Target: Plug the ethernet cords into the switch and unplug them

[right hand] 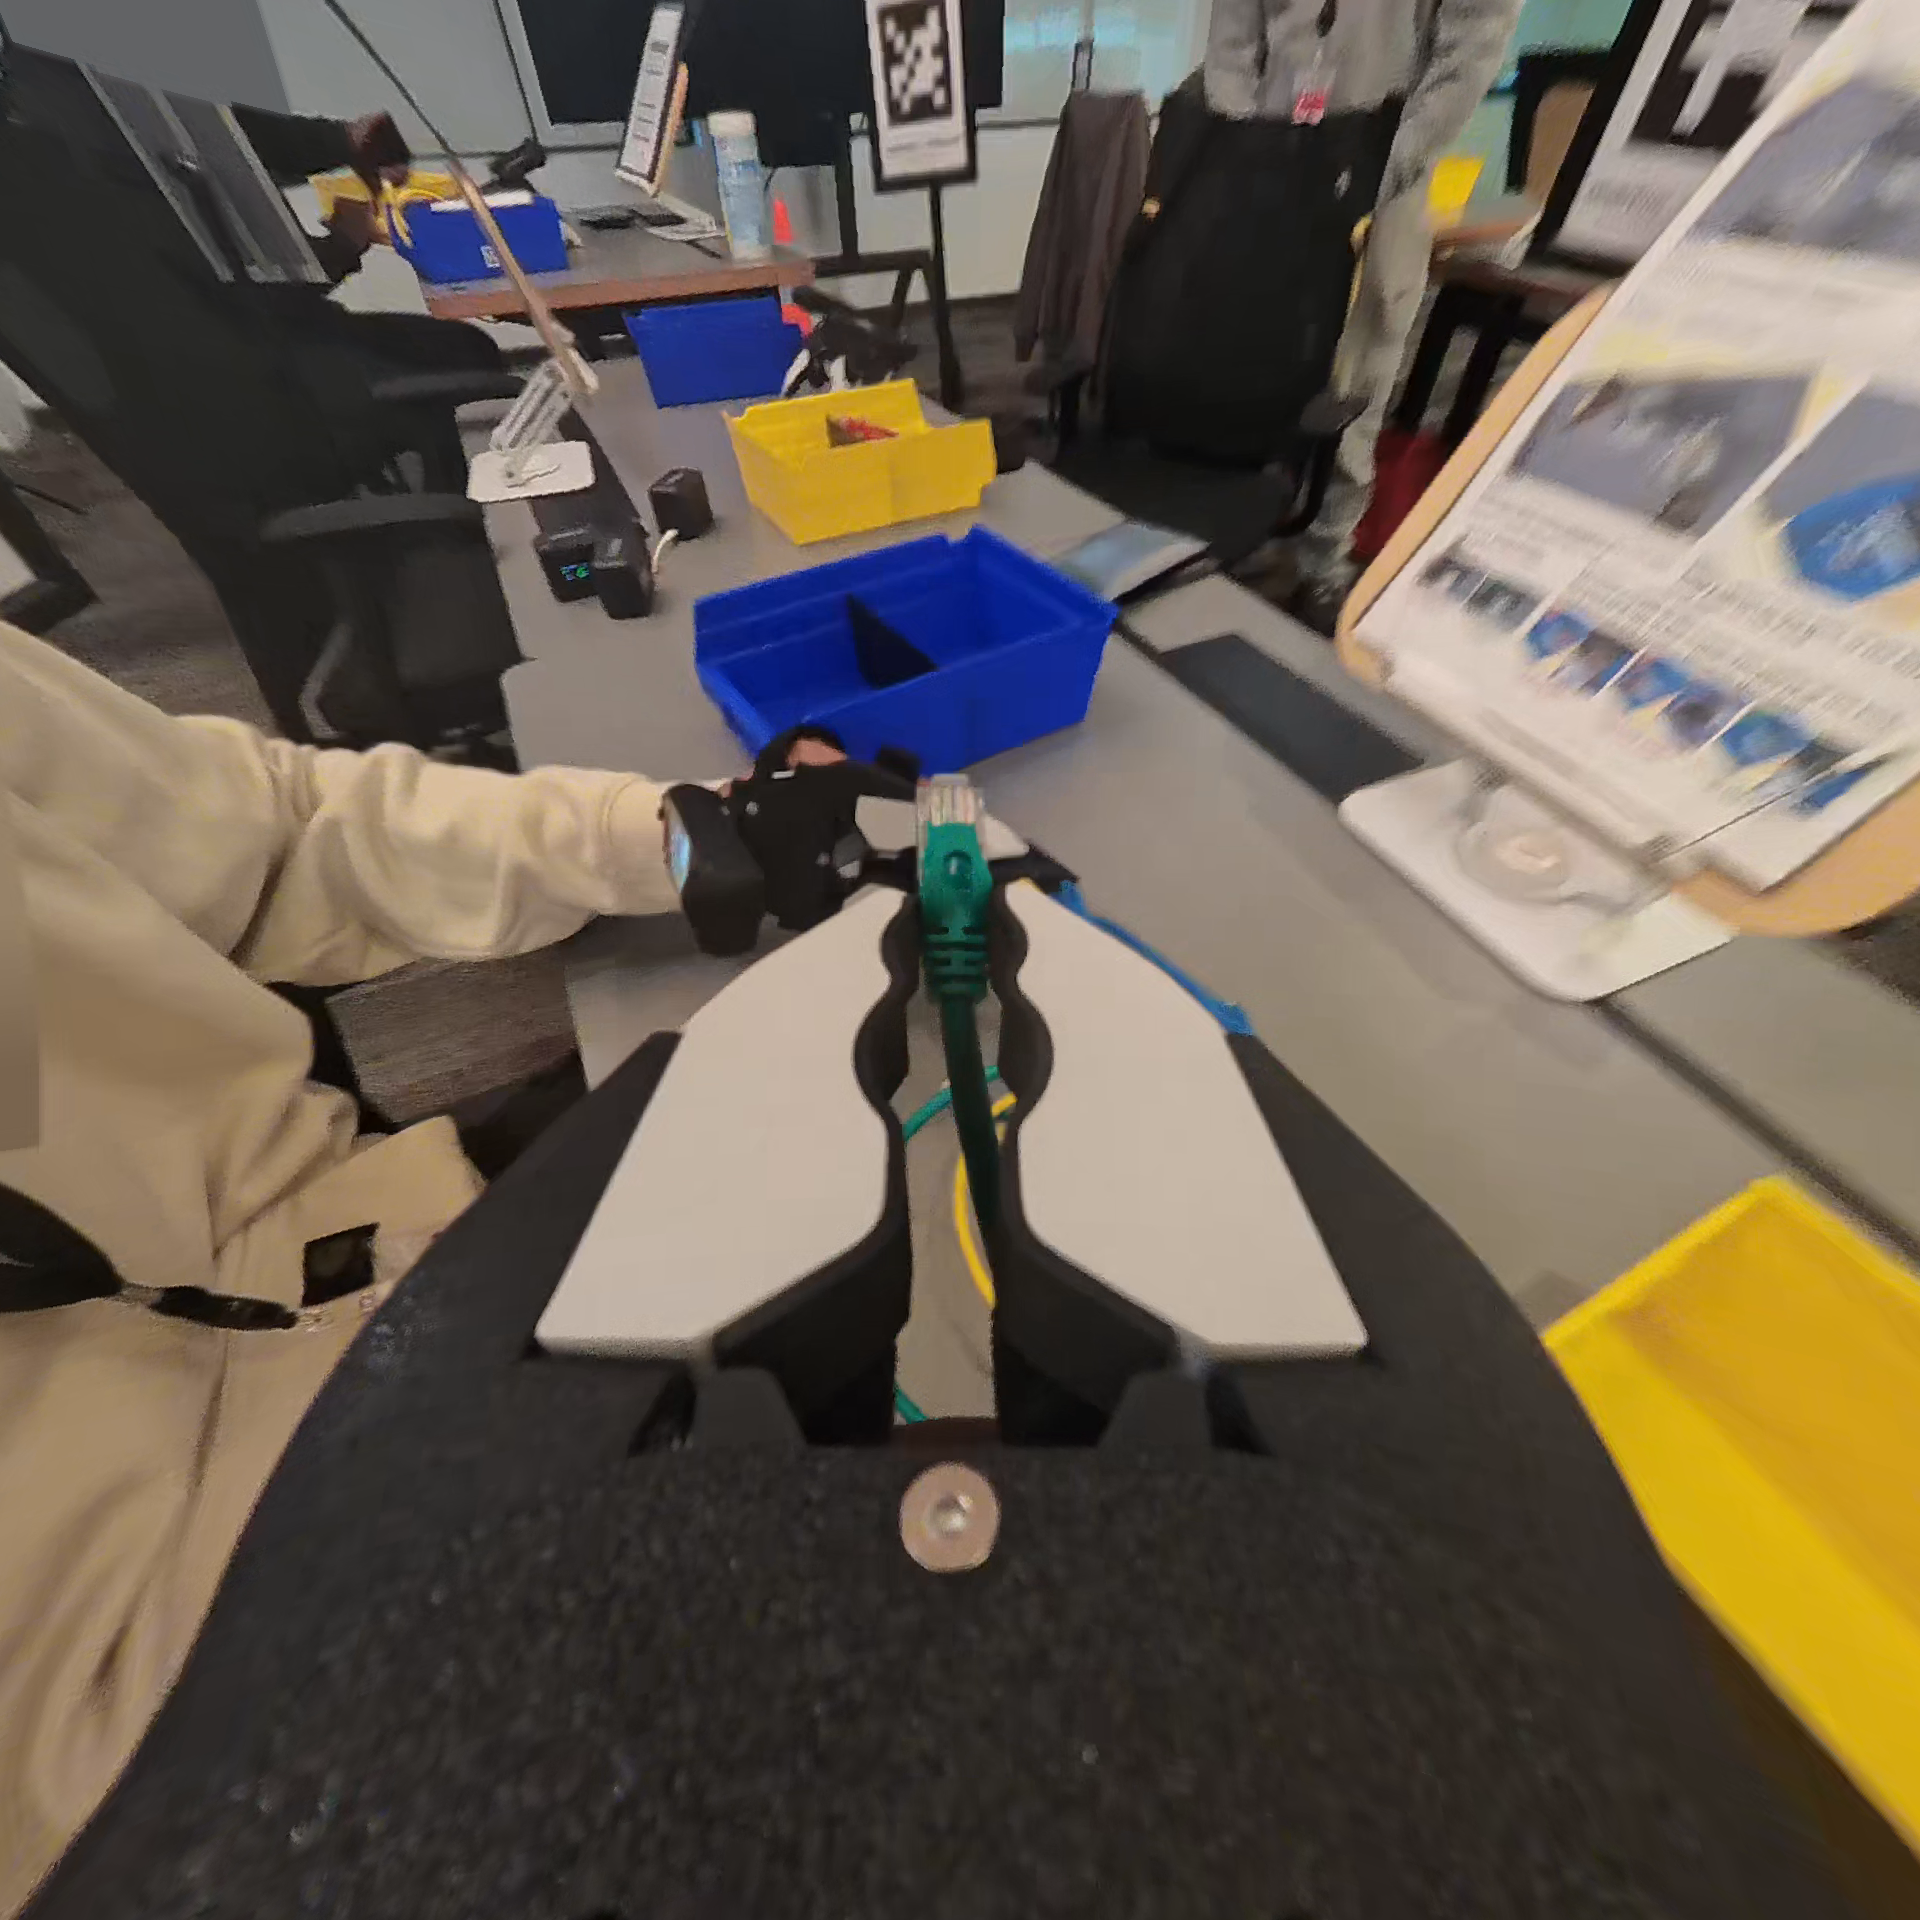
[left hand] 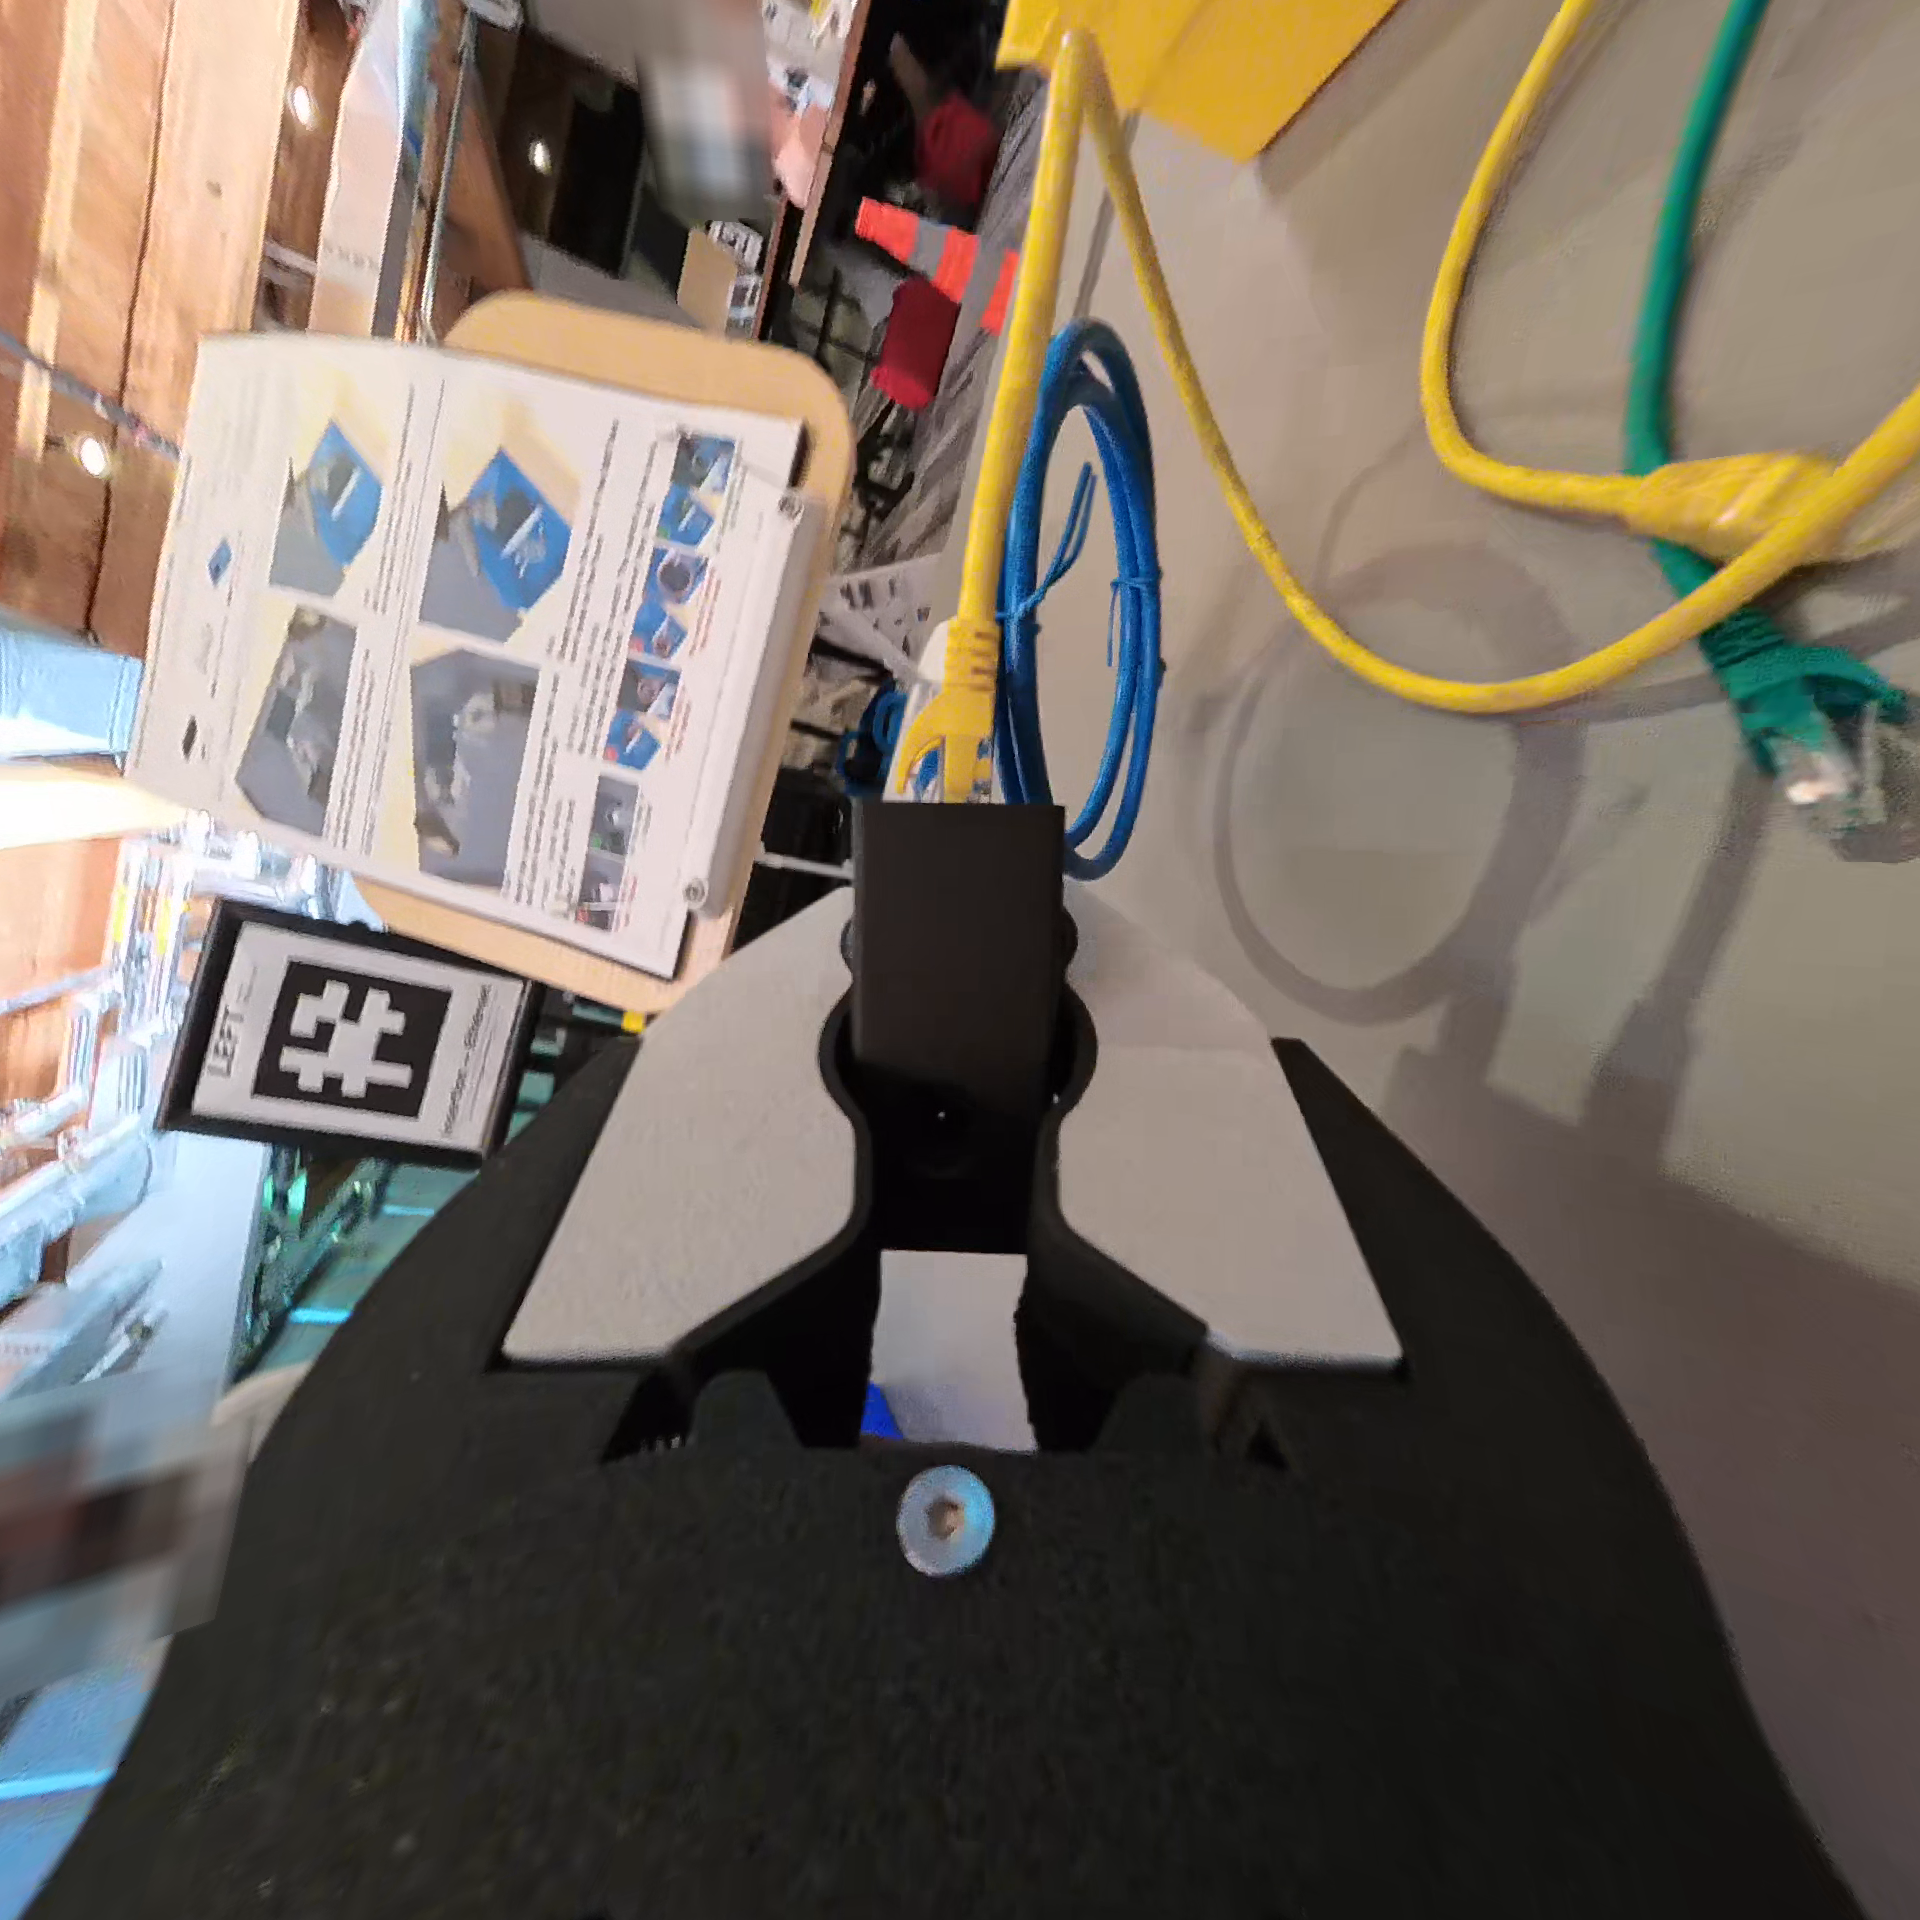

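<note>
Switch (left hand: 958,925): black box clamped between the left gripper (left hand: 961,997) jaws, sticking out at 12 o'clock of the left wrist view. That view is rolled sideways, so the grey table (left hand: 1507,1091) fills its right half. A yellow cord (left hand: 1023,416) runs down from 12 o'clock; its plug (left hand: 951,727) sits at the switch's far end, and whether it is fully seated cannot be told. A second yellow plug (left hand: 1725,494) lies loose at 2 o'clock on the table, its cord looping round at 3 o'clock. A coiled blue cord (left hand: 1091,582) lies just beside the switch at 1 o'clock.

Green cord (right hand: 961,925): right gripper (right hand: 956,914) jaws clenched on the boot just behind the plug, clear plug tip pointing to 12 o'clock, held above the table and apart from the switch. In the left wrist view the same green plug (left hand: 1808,717) shows at 3 o'clock, blurred. Green and yellow cord hang down between the right jaws.

Right wrist view, outward: the left gripper (right hand: 821,821) is at 11 o'clock of the plug, held by a person in a cream sleeve (right hand: 343,852) coming in from 9 o'clock. Blue bin (right hand: 997,675) just beyond at 12 o'clock, yellow bin (right hand: 862,478) farther behind it, another yellow bin (right hand: 1766,1455) at 4 o'clock. Printed sheet on a stand (right hand: 1662,540) at 2 o'clock.
</note>
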`<state>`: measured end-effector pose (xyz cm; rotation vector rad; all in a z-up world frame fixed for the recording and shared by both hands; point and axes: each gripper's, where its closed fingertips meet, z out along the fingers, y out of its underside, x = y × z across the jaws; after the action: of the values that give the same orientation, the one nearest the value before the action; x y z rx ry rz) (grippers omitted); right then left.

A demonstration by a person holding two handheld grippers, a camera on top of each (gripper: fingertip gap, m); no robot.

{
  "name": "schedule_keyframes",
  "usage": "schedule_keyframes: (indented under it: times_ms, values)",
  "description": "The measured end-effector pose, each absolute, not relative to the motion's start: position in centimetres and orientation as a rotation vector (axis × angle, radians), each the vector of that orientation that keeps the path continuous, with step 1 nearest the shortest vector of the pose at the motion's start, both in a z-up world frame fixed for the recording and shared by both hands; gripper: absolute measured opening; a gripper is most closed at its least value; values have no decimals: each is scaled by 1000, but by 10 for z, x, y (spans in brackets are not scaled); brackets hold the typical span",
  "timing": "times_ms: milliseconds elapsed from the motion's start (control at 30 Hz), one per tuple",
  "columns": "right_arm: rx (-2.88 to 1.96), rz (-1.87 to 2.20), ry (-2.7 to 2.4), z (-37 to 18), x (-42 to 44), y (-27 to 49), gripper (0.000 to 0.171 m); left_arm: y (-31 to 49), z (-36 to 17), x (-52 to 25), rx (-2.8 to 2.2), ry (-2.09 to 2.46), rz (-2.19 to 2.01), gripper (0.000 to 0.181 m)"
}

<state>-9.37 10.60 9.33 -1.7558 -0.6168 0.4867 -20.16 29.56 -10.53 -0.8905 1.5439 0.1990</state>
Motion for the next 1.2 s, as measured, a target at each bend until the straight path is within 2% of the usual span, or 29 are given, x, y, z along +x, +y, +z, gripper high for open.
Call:
schedule_keyframes:
  times_ms: [100,367,667,767,867,1200]
  values:
    - [-1711,352,-649,142,-78,102,13,315,-105,-211,-967,1502,224,29]
    - [-1679,29,-618,201,-31,94,13,365,-96,-247,-1178,1333,313,30]
    - [-1494,-112,-557,355,9,91,13,374,-119,-251,-1210,1382,395,30]
    - [-1519,-191,-537,389,28,95,13,370,-121,-250,-1193,1402,405,30]
    - [-1588,-207,-516,393,46,101,13,367,-122,-248,-1182,1417,410,30]
    - [-1790,-139,-449,319,94,103,13,362,-124,-243,-1177,1442,388,29]
